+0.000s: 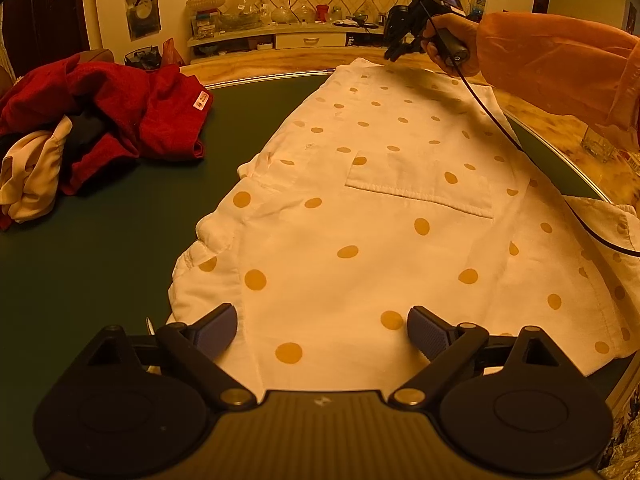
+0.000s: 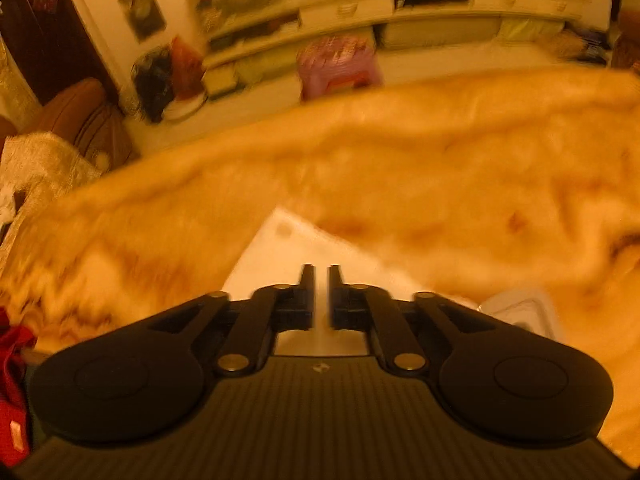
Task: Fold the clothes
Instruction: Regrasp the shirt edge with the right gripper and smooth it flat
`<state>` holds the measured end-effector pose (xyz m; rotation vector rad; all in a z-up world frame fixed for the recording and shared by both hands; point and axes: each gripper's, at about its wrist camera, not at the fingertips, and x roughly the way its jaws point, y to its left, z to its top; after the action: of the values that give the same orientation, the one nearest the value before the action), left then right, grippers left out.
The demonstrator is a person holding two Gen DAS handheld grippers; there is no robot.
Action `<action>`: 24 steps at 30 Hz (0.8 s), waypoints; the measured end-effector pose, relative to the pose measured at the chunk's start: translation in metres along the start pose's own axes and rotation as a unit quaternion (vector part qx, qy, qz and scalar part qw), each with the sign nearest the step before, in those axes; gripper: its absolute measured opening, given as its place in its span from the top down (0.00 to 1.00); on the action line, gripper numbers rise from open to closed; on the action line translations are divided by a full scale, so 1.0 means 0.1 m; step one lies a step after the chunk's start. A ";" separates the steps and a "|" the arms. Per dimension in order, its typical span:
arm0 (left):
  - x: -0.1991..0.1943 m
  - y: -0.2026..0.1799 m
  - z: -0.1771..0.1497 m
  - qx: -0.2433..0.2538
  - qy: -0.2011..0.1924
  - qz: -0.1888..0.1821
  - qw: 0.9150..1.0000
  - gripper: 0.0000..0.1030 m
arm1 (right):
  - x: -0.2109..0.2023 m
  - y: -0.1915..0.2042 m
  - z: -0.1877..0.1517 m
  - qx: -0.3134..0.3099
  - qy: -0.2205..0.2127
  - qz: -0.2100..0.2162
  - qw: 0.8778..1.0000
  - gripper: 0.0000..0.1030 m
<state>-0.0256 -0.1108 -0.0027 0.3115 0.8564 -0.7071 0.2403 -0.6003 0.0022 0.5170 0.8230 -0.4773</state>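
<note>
A white shirt with orange dots (image 1: 380, 208) lies spread flat on the dark green tabletop (image 1: 100, 260), chest pocket facing up. My left gripper (image 1: 322, 320) is open just above the shirt's near edge, its blue pads wide apart with nothing between them. At the shirt's far edge a hand in an orange sleeve holds my right gripper (image 1: 394, 50) slightly above the cloth. The right wrist view is blurred: my right gripper (image 2: 321, 270) has its jaws a narrow gap apart, gripping nothing, over a white corner of the shirt (image 2: 288, 240).
A pile of red clothes (image 1: 120, 108) and a cream garment (image 1: 32, 172) sit at the table's left. A black cable (image 1: 500, 128) trails across the shirt's right side. A drinking glass (image 1: 598, 142) stands on the marble rim at right. A purple stool (image 2: 340, 64) stands beyond the table.
</note>
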 end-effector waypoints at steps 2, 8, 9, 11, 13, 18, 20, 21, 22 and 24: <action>0.00 0.01 0.00 -0.001 0.001 -0.001 1.000 0.08 | 0.04 0.02 -0.02 -0.008 0.013 0.002 1.000 0.55; 0.01 -0.01 0.00 0.000 0.002 0.002 1.000 0.06 | 0.08 0.26 -0.13 -0.062 0.024 -0.018 0.998 0.87; 0.01 -0.02 0.00 0.001 0.002 0.002 1.000 0.06 | 0.11 0.28 -0.14 -0.068 0.031 -0.025 0.997 0.96; 0.01 -0.01 0.00 0.002 0.002 0.002 1.000 0.06 | 0.14 0.33 -0.17 -0.083 0.031 -0.033 0.996 0.97; 0.01 -0.01 0.00 0.004 0.002 0.002 1.000 0.06 | 0.10 0.33 -0.17 -0.081 0.013 -0.038 0.996 0.98; 0.00 -0.04 -0.03 0.015 0.002 0.005 1.000 0.06 | 0.01 0.21 -0.08 -0.016 -0.043 0.003 0.999 0.98; 0.00 -0.06 -0.03 0.017 0.002 0.007 1.000 0.06 | 0.05 0.22 -0.08 -0.013 -0.049 0.011 0.999 0.98; 0.00 -0.06 -0.04 0.016 0.002 0.008 1.000 0.06 | 0.05 0.24 -0.09 -0.016 -0.054 0.010 0.998 0.98; -0.01 -0.06 -0.04 0.014 0.002 0.008 1.000 0.06 | 0.06 0.27 -0.10 -0.014 -0.060 0.010 0.998 0.98; -0.02 -0.06 -0.04 0.008 0.002 0.012 1.000 0.08 | 0.02 0.29 -0.12 -0.004 -0.082 0.018 0.996 0.98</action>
<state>-0.0331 -0.1124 -0.0034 0.3373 0.8497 -0.6907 0.2518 -0.5711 0.0009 0.4770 0.6567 -0.4759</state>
